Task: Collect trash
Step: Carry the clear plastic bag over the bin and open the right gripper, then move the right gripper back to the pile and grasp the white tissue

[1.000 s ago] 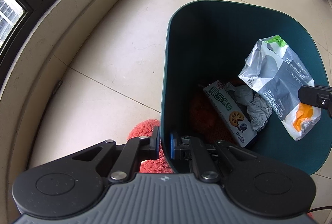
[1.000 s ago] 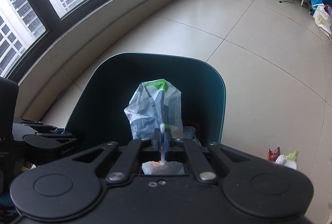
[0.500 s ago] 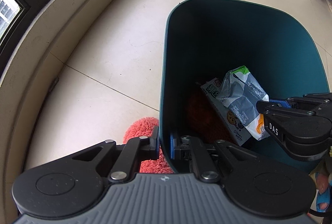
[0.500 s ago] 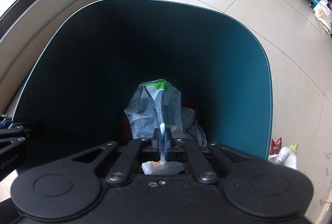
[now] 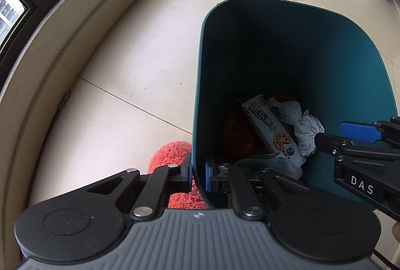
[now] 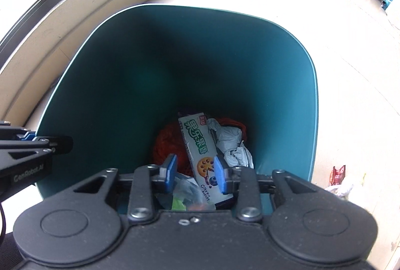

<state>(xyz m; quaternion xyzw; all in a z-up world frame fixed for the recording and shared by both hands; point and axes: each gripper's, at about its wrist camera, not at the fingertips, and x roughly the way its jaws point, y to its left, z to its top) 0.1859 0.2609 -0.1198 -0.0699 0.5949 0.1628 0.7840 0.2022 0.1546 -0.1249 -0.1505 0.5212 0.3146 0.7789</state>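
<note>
A dark teal trash bin (image 5: 250,27) stands on the tiled floor. My left gripper (image 5: 198,175) is shut on the bin's near rim. My right gripper (image 6: 193,170) is open and empty above the bin's opening; it also shows in the left wrist view (image 5: 350,136). Inside the bin lie a cookie box (image 6: 197,142), crumpled grey paper (image 6: 231,140), something red (image 6: 167,145) and the grey-and-green plastic bag (image 6: 185,192), low under my right gripper.
A coral fluffy mat (image 5: 170,152) lies by the bin's near side. A red wrapper (image 6: 337,173) and white crumpled trash (image 6: 341,188) lie on the floor right of the bin. A curved low wall (image 5: 62,40) under windows runs along the left.
My right gripper lowered the plastic bag into the bin and opened. The bag dropped to the bottom. My left gripper stayed clamped on the rim.
</note>
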